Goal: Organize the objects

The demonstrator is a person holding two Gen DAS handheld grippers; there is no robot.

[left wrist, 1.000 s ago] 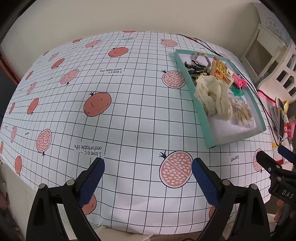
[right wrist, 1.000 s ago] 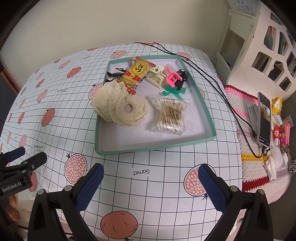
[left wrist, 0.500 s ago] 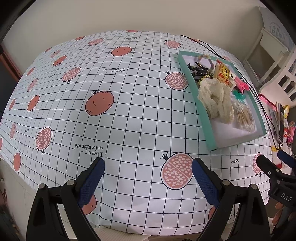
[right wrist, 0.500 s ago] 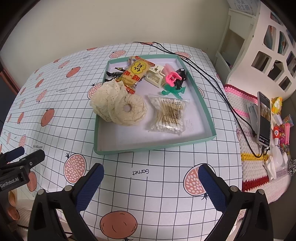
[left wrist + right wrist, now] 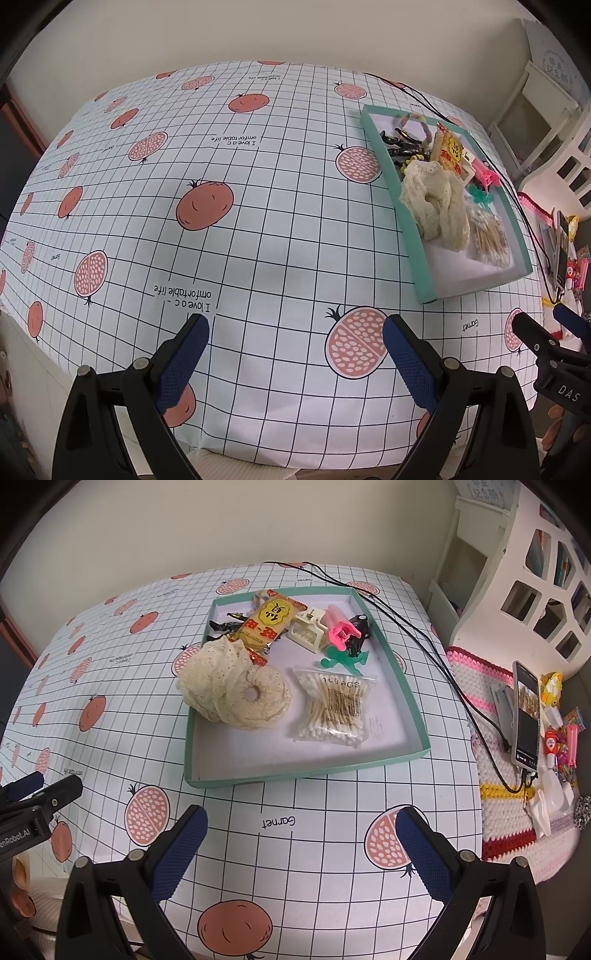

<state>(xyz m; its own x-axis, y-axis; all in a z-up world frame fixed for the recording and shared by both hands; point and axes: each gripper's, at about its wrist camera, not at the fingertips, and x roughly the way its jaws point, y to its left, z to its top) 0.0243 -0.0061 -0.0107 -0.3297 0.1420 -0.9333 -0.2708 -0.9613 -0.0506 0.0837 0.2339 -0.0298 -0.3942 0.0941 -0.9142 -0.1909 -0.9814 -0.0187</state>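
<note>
1. Looking at the scene, you hold both grippers over the near edge of the table, and each one carries nothing. The right gripper [image 5: 301, 832] has its jaws spread wide, and the left gripper [image 5: 295, 339] is spread wide too, over bare tablecloth [image 5: 258, 229].
2. The things to organize lie together inside the shallow teal tray [image 5: 413, 709], which stands just beyond your right gripper. In it you see a cream lace scrunchie [image 5: 236, 690], a bag of cotton swabs [image 5: 334, 707], a yellow snack packet [image 5: 269, 622], a white hair claw [image 5: 308, 629], a pink clip [image 5: 343, 633], a green clip [image 5: 343, 661] and a black clip [image 5: 225, 624].
3. The scrunchie hangs partly over the left wall of the tray. I judge that a careless pull can drag the snack packet, which touches it.
4. The swab bag is flat and slippery. If you pinch only the film, it can slide out of the pads.
5. The small clips at the far side lie crowded, some touching. A wide grip there can take two at once.
6. The tray is light, I think. Pushing down on its wall can tip it or shift it toward the black cable [image 5: 424, 635] beside it.
</note>
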